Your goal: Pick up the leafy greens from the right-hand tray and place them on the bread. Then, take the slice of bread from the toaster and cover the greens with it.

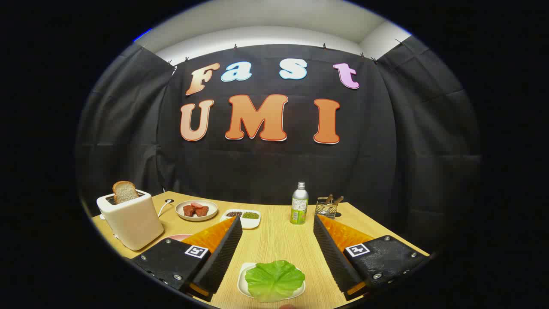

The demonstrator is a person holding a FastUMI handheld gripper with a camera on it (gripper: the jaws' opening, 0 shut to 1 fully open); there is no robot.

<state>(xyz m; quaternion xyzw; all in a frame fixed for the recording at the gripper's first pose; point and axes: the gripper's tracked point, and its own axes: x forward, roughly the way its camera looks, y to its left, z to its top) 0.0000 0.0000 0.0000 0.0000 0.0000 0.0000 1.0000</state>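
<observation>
Lying between spread tongs (278,231), leafy greens (274,280) on white tray (241,283), toaster (131,219) far left

A staged booth set up as a kitchen: black cloth walls (407,141) clipped up behind a wooden table (274,240) with a toaster (131,219), plates of food (196,210) and a bottle (299,204).

The desk (274,240) looks like pale wood with fine straight grain. The toaster (131,219) has a smooth, matt plastic-looking shell. The bottle (299,202) shines like metal. The lettuce leaf (274,280) is glossy and wrinkled.
</observation>
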